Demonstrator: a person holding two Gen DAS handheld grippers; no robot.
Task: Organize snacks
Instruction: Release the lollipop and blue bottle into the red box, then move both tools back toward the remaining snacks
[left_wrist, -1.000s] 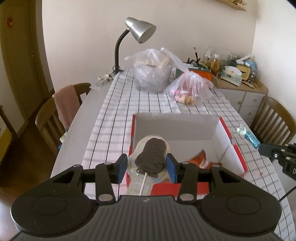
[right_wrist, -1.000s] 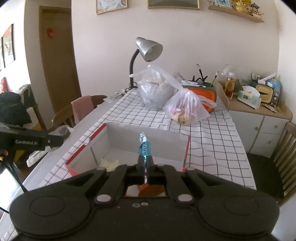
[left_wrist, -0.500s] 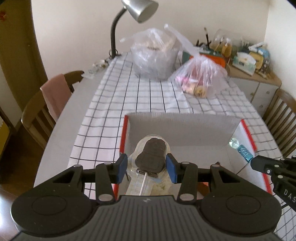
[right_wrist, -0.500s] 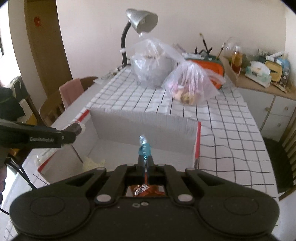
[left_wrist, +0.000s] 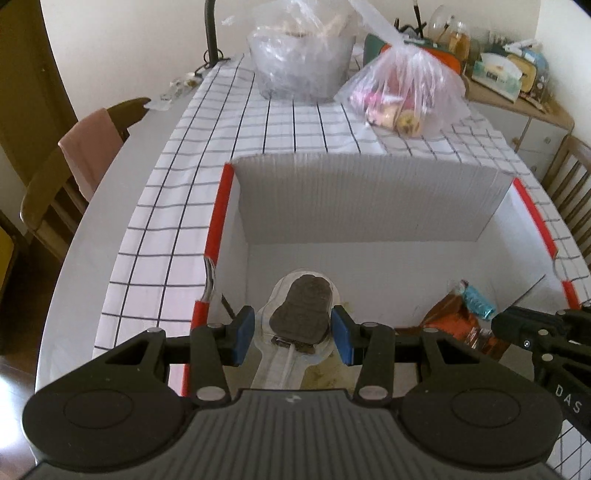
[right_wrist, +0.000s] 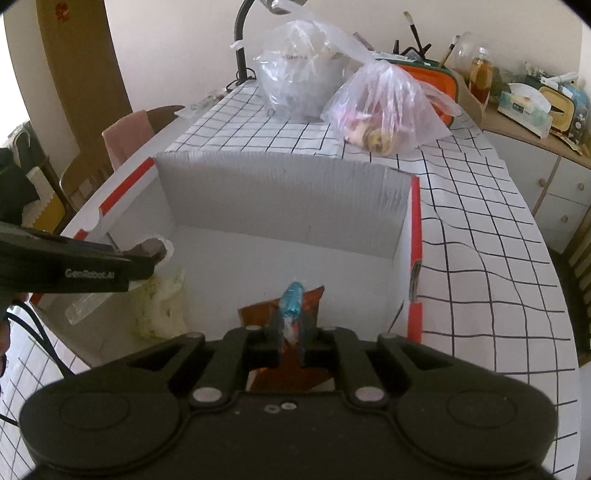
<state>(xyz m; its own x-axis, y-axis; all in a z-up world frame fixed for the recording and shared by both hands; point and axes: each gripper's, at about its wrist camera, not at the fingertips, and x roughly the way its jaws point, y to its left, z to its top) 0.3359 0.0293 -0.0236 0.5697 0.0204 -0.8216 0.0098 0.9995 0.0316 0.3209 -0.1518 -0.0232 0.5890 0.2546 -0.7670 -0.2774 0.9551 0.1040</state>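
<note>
Over the left half of the white box (left_wrist: 424, 206), the left gripper (left_wrist: 293, 328) clamps a wrapped chocolate ice-cream bar (left_wrist: 301, 314). Right, the right gripper (right_wrist: 290, 332) is opening around 1 blue candy (right_wrist: 291, 301); release each low, above the floor.

This is a home dining room. A long table (right_wrist: 491, 236) with a white checked cloth (left_wrist: 280, 122) fills the middle. Wooden chairs (left_wrist: 40, 199) stand along both sides of the table, 1 with a pink towel (left_wrist: 92, 147) over its back. At the table's far end stand a desk lamp (right_wrist: 242, 40) and 2 plastic bags (right_wrist: 384, 107) of food. Right of the table, a low sideboard (right_wrist: 546, 181) with drawers holds a tissue box (right_wrist: 522, 107), jars and brushes.
</note>
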